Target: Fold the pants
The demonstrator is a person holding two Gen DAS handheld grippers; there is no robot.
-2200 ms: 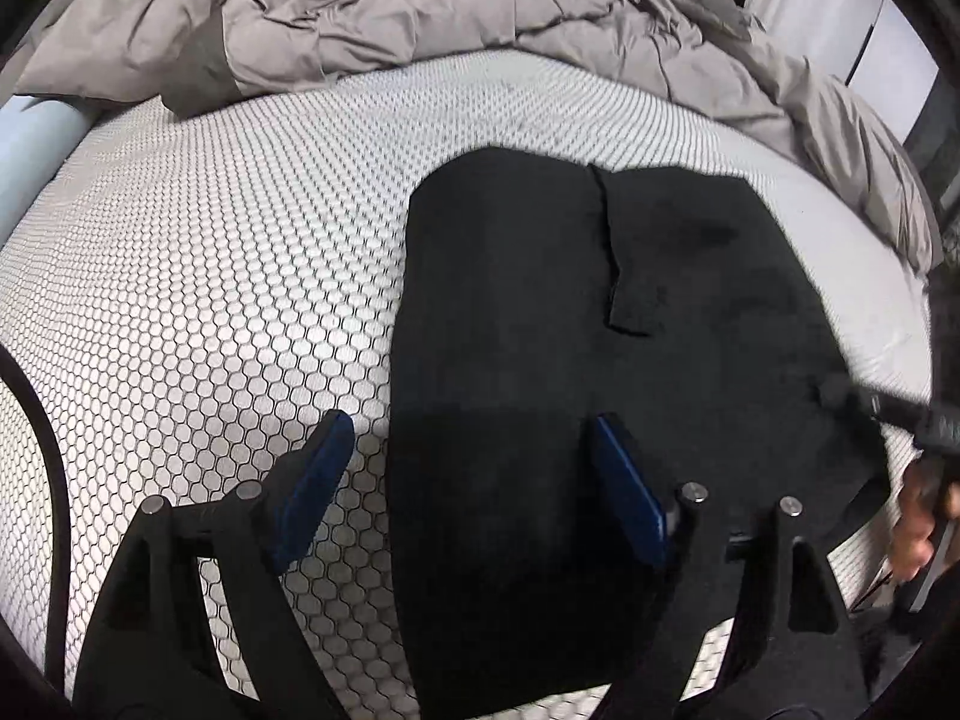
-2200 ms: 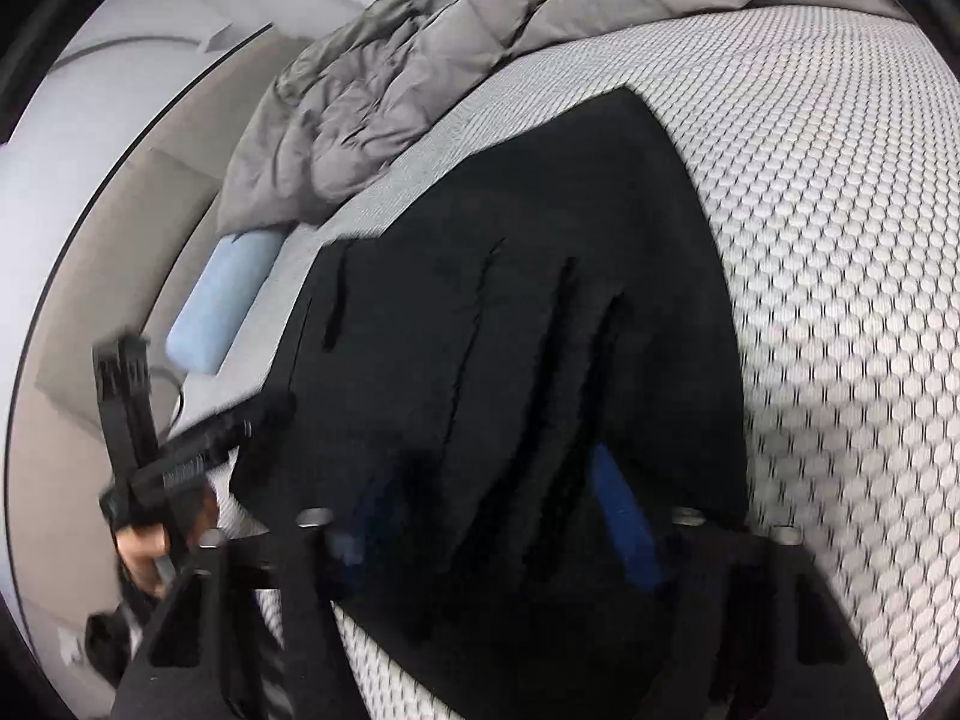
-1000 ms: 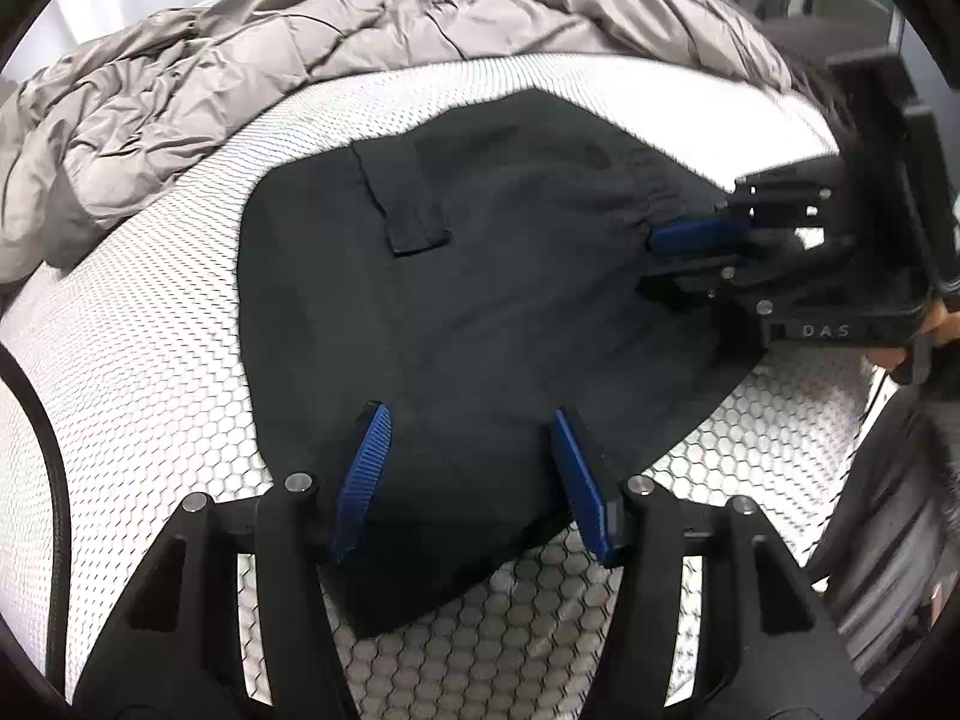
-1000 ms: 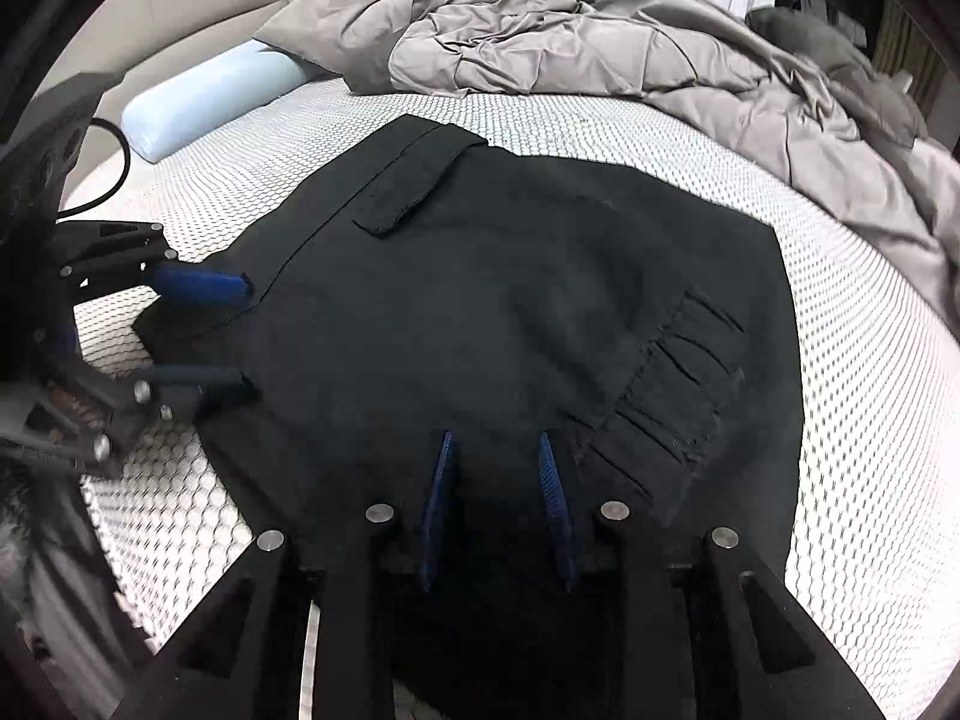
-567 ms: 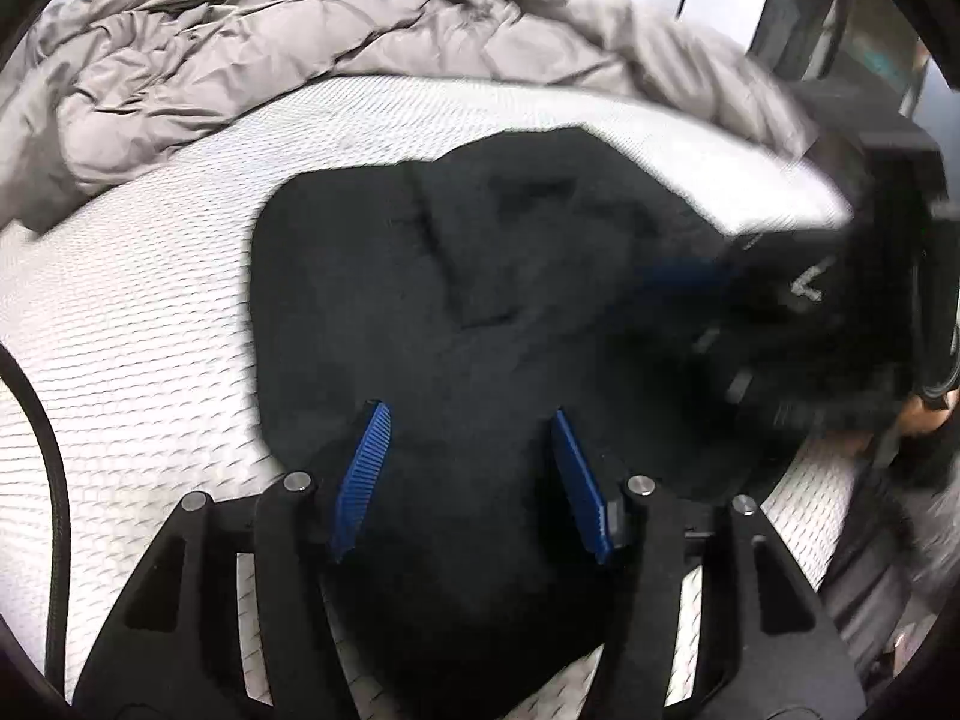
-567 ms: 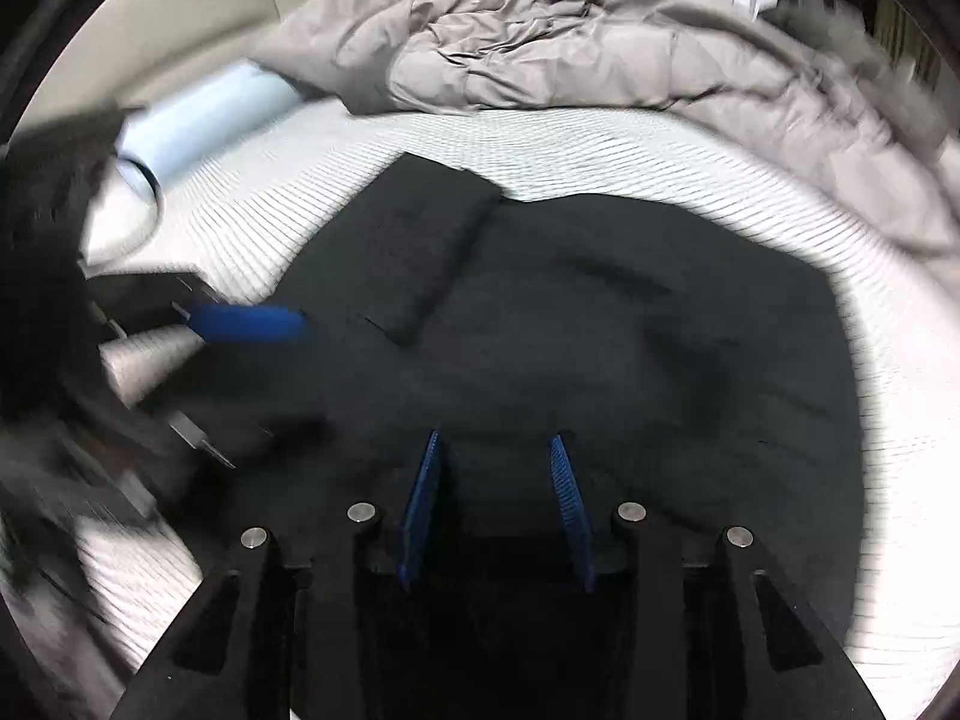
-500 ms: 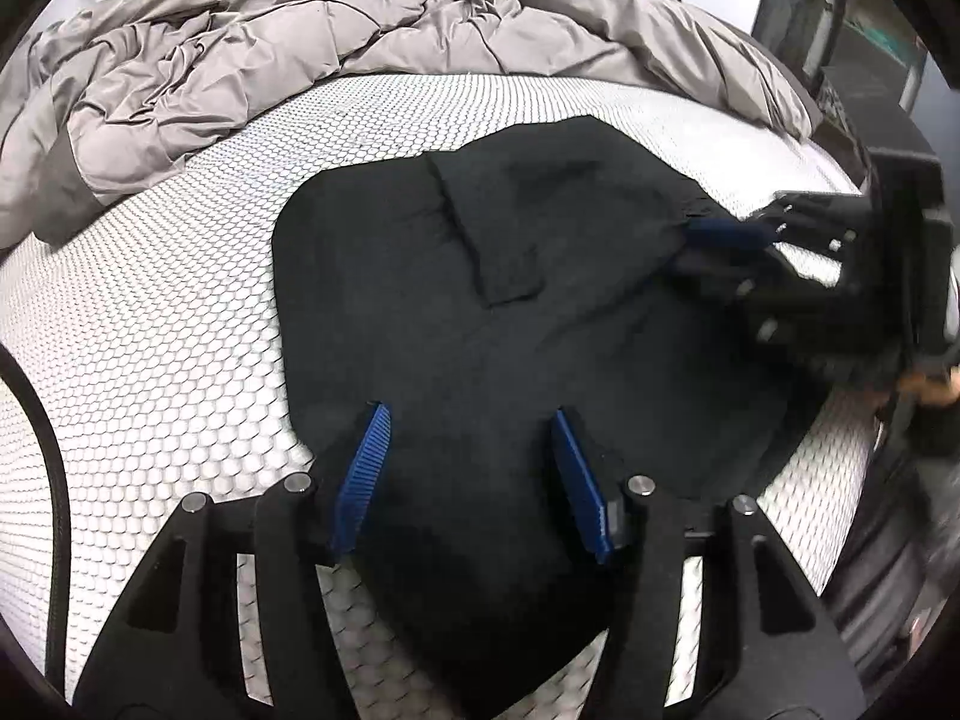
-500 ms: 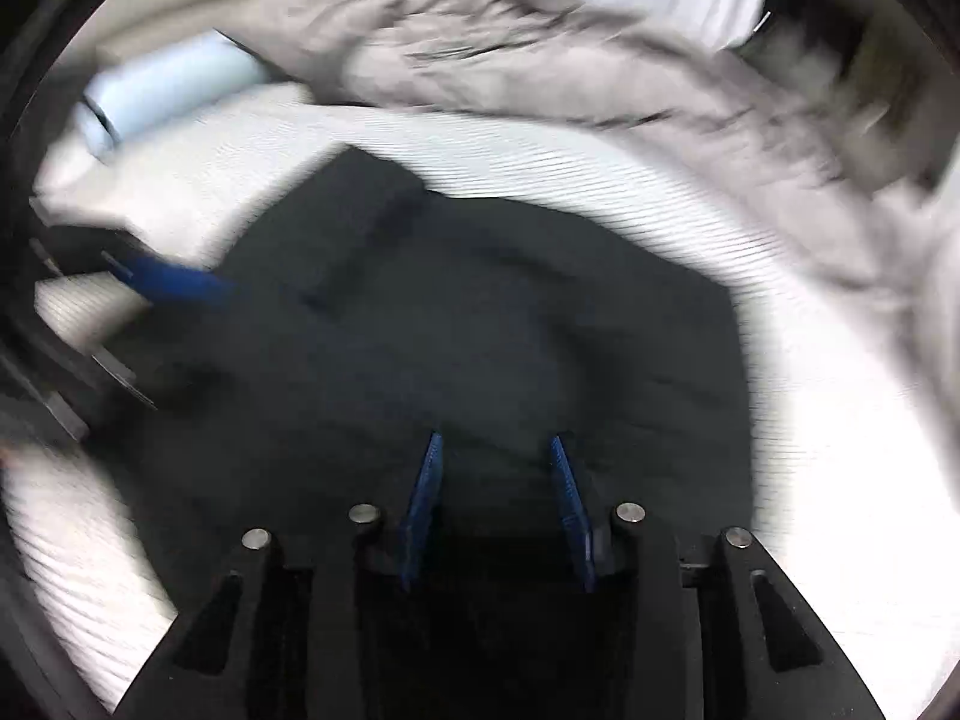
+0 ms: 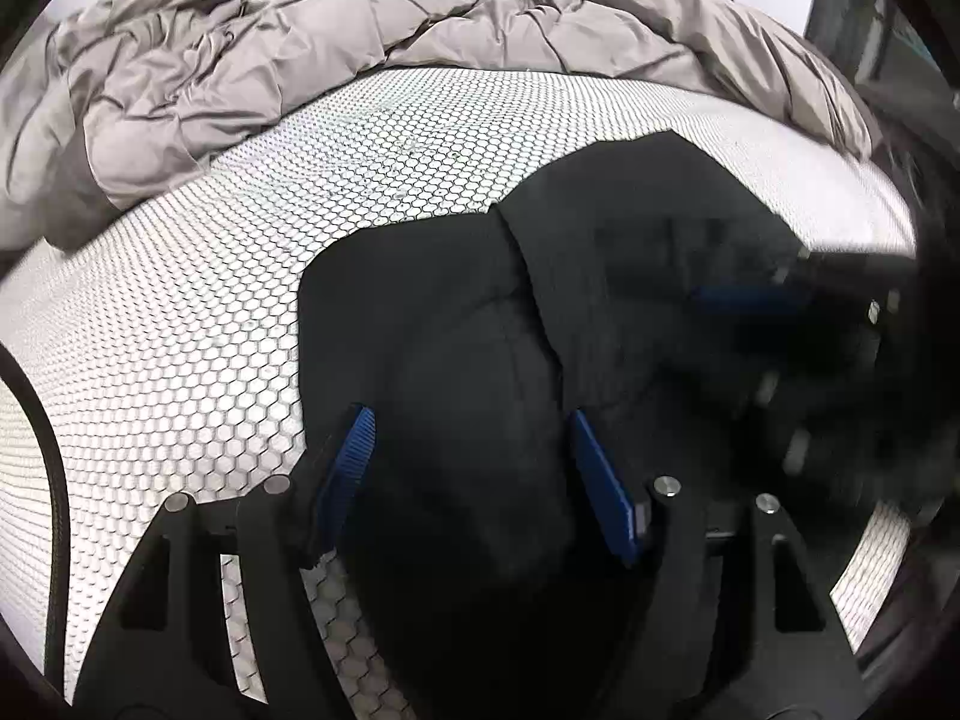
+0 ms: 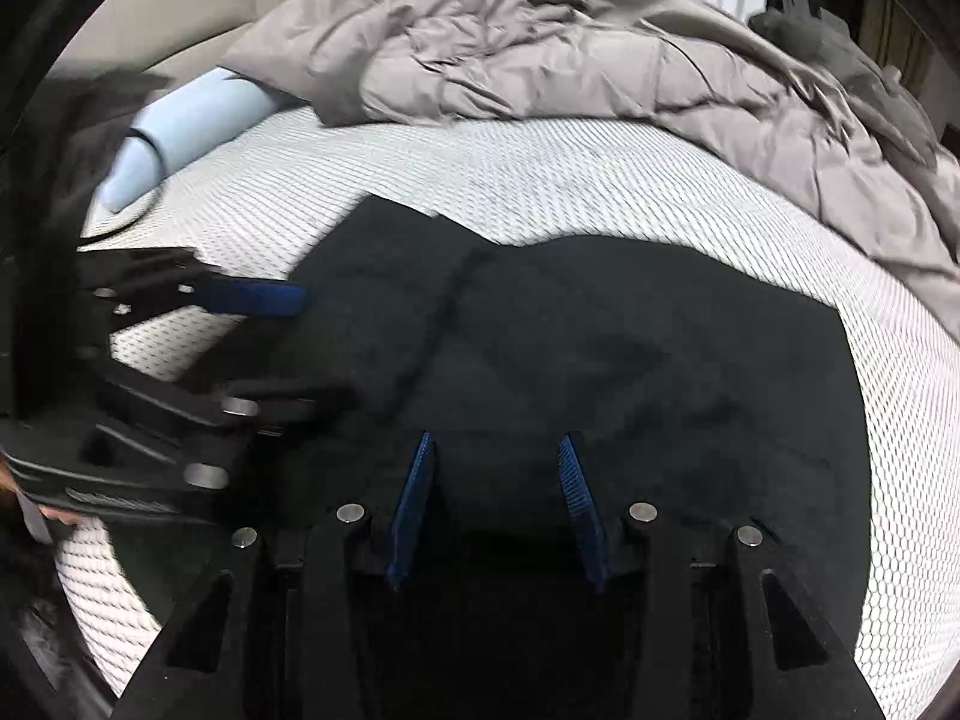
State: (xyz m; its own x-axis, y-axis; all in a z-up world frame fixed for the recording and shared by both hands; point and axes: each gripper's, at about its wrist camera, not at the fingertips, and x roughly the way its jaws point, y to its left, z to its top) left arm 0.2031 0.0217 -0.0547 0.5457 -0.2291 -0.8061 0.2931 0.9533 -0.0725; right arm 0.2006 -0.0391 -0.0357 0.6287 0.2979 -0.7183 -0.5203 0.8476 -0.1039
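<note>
Black pants [image 9: 450, 330] lie folded flat on the white honeycomb mattress [image 9: 180, 360]. My left gripper [image 9: 471, 417] hovers over their near edge with its blue pads apart. Its jaws are opening; dark cloth lies beneath the gap and is not pinched. In the right wrist view the pants [image 10: 630, 348] fill the middle. My right gripper [image 10: 495, 441] stands over them, jaws opening, with nothing pressed between the pads. Each gripper shows blurred in the other's view: the right gripper [image 9: 774, 330] at the right, the left gripper [image 10: 300, 348] at the left.
A crumpled grey duvet [image 10: 570, 48] is heaped along the far side of the bed. A light blue bolster [image 10: 186, 126] lies at the far left by a beige headboard [image 10: 198, 18]. A black cable [image 9: 36, 420] curves along the left edge.
Both pairs of jaws stand wider apart than a second ago. Both hands have slid sideways over the pants, and the two grippers now sit closer together.
</note>
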